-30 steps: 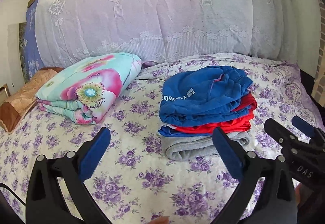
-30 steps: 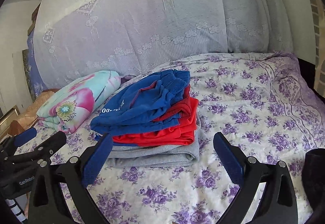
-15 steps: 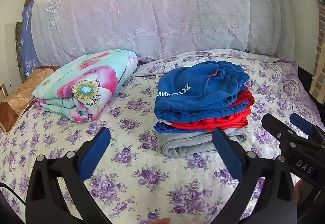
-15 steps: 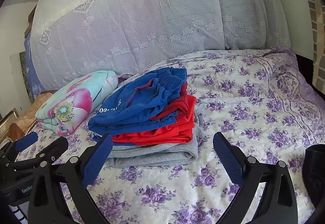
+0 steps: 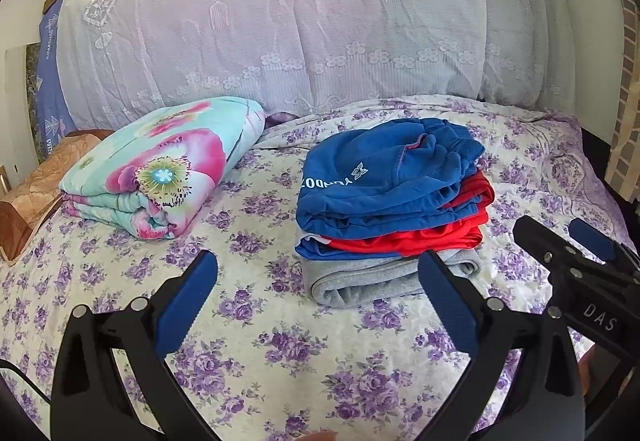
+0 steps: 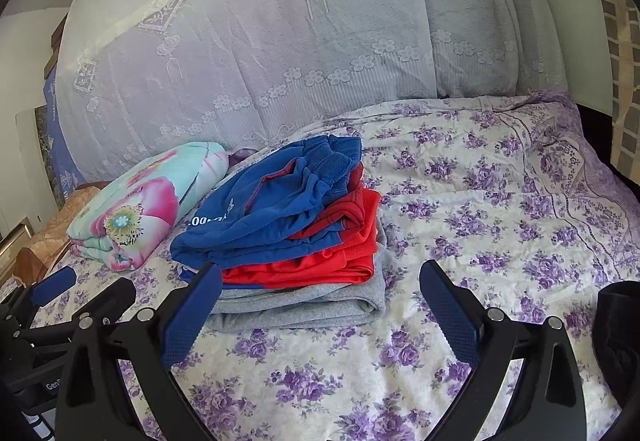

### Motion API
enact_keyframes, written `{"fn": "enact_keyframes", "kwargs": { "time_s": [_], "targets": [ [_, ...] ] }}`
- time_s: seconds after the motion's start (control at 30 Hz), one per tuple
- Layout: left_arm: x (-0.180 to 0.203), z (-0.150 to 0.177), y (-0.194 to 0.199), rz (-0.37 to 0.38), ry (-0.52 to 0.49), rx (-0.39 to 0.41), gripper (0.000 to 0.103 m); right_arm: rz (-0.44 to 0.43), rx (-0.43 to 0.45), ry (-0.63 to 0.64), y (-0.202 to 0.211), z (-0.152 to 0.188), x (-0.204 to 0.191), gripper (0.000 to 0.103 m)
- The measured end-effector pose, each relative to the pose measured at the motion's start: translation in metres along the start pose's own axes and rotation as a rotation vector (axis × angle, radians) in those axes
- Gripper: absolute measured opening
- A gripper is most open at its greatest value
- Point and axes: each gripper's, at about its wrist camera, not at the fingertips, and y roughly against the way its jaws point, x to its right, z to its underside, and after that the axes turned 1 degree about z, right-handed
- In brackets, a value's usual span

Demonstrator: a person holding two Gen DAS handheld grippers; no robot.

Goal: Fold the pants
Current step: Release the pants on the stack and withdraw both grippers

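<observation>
A stack of folded clothes lies on the bed: blue pants (image 5: 384, 177) on top, a red garment (image 5: 420, 237) under them and a grey garment (image 5: 372, 281) at the bottom. The stack also shows in the right wrist view, blue pants (image 6: 272, 213) uppermost. My left gripper (image 5: 320, 301) is open and empty, held in front of the stack and apart from it. My right gripper (image 6: 320, 305) is open and empty, just in front of the grey layer (image 6: 304, 309). The right gripper also shows at the right of the left wrist view (image 5: 568, 253).
A folded floral quilt (image 5: 160, 169) lies to the left of the stack. A brown pillow (image 5: 36, 197) sits at the far left. A lace-covered pile of bedding (image 5: 312, 17) rises behind. The purple-flowered bedsheet (image 6: 500, 209) stretches to the right. A dark object (image 6: 620, 325) sits at the right edge.
Both grippers have drawn back a little from the stack and risen slightly; the stack looks lower and farther. Both stay open and empty.
</observation>
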Motion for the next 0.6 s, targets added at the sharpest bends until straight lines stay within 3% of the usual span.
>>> {"fn": "enact_keyframes", "kwargs": {
  "time_s": [0.3,0.43,0.6],
  "targets": [
    [0.003,0.002,0.002,0.021,-0.016,0.021,0.098,0.002,-0.005,-0.012,0.0,0.001,0.001,0.1],
    [0.011,0.004,0.009,-0.026,-0.059,0.073,0.098,0.009,-0.003,-0.017,0.0,0.001,0.001,0.1],
    [0.013,0.001,0.006,0.029,-0.058,0.029,0.098,-0.029,-0.001,-0.036,0.003,-0.001,0.004,0.1]
  ]
}}
